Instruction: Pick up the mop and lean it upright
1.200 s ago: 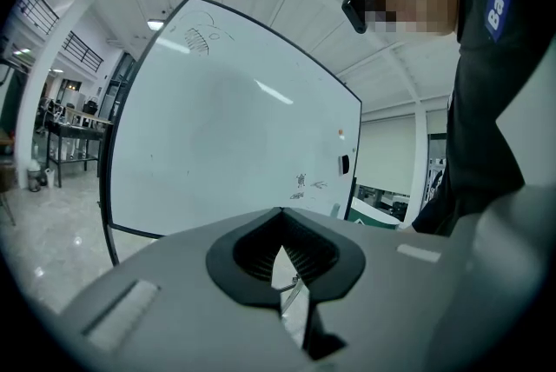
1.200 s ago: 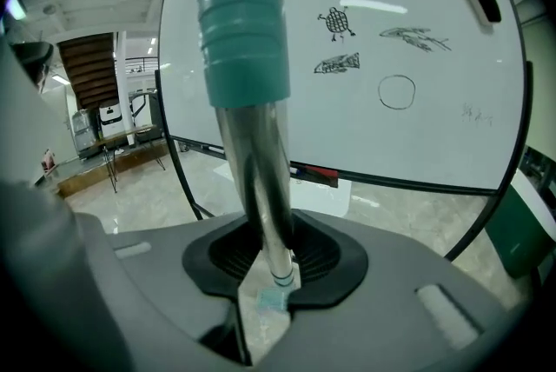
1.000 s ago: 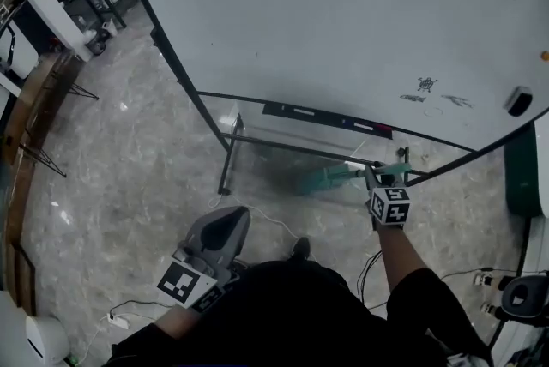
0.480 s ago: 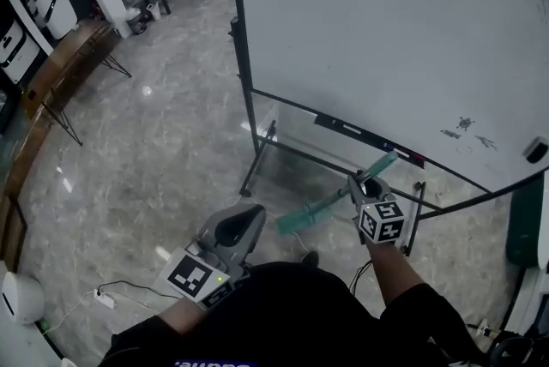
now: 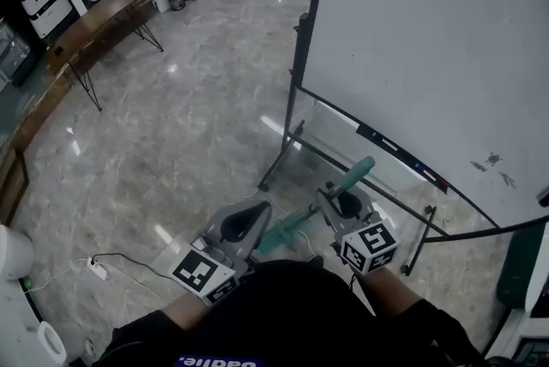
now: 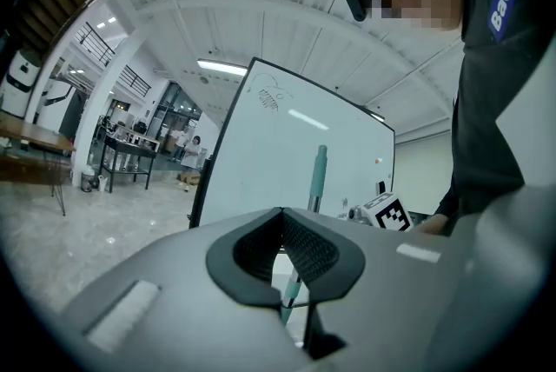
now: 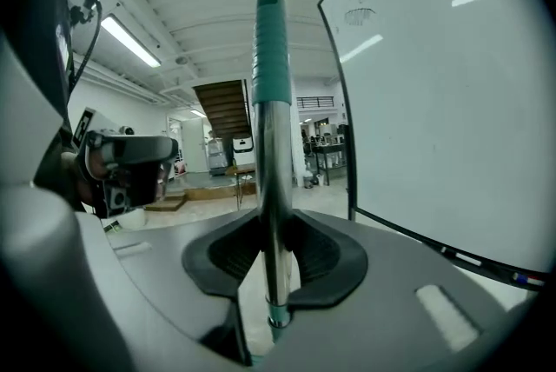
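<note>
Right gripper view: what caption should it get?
Right gripper clamps the mop pole beside the whiteboard.

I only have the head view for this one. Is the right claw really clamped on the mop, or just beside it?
Observer: Clamped. The right gripper view shows the right claw pinching the mop on its bare metal, below the teal grip.
Reviewer: And the other one?
Observer: The left claw is shut, with nothing in it.
Reviewer: How does the mop stand?
Observer: In the left gripper view, roughly upright, with the whiteboard behind it.
</note>
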